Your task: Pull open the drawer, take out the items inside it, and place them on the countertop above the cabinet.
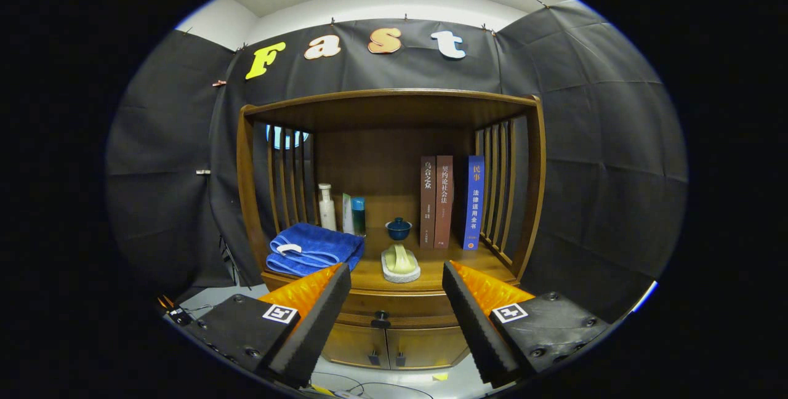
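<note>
Our gripper faces a wooden cabinet, its fingers spread wide apart and grasping nothing.

Between the fingers, at 6 o'clock below the countertop, we see the drawer shut, its dark knob centred. On the countertop rest a blue towel at 9 o'clock, a pale dish and books at 2 o'clock. Shut, the drawer suits either an approach or a finished job; its contents are hidden.
</note>
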Demonstrator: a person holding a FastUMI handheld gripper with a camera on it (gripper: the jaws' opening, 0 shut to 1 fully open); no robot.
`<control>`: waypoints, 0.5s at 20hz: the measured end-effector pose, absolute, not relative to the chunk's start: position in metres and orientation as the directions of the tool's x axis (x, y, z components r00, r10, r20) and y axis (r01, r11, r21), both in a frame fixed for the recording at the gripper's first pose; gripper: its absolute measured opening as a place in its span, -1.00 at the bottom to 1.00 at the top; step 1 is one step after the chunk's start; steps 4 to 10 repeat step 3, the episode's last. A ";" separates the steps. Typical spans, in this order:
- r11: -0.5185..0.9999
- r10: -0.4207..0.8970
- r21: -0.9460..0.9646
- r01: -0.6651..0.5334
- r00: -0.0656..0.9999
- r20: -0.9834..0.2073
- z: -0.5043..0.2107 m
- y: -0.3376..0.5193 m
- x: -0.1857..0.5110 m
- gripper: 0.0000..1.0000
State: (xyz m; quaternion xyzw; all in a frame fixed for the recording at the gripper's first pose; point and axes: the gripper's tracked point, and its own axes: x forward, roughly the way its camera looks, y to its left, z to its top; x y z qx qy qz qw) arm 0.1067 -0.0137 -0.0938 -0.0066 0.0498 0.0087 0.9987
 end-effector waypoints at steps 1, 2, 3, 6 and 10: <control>1.000 0.017 -0.014 -0.018 0.995 -0.099 -0.094 -0.013 0.106 0.98; 1.000 0.016 -0.016 -0.018 0.995 -0.100 -0.095 -0.014 0.107 0.98; 1.000 0.017 -0.017 -0.018 0.995 -0.100 -0.095 -0.014 0.107 0.98; 1.000 0.017 -0.017 -0.018 0.995 -0.100 -0.095 -0.014 0.107 0.98; 1.000 0.017 -0.017 -0.018 0.995 -0.100 -0.095 -0.014 0.107 0.98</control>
